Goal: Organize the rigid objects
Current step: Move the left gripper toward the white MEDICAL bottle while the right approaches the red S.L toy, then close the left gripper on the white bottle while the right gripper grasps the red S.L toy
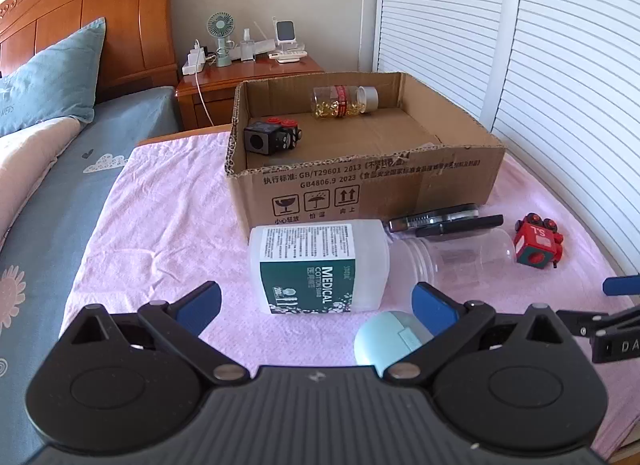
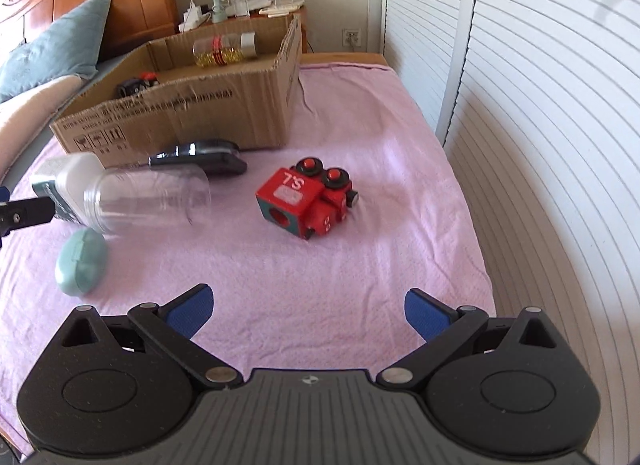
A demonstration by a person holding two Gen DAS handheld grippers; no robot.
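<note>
An open cardboard box [image 1: 360, 181] [image 2: 192, 113] stands on the pink cloth and holds a pill bottle [image 1: 344, 102] [image 2: 224, 50] and a black toy block [image 1: 272, 135]. In front of it lie a white cotton swab tub [image 1: 320, 265] [image 2: 68, 181], a clear jar [image 1: 460, 253] [image 2: 148, 201], a dark flat device [image 1: 444, 222] [image 2: 200, 159], a red toy block [image 1: 538, 241] [image 2: 306, 199] and a mint oval case [image 1: 390, 339] [image 2: 82, 261]. My left gripper [image 1: 316, 307] is open and empty, just short of the tub. My right gripper [image 2: 306, 309] is open and empty, short of the red toy.
The pink cloth [image 2: 360, 257] covers a table beside a bed [image 1: 48, 193]. White louvred doors [image 2: 540, 145] run along the right. A bedside table [image 1: 248, 77] with a fan and chargers stands behind the box.
</note>
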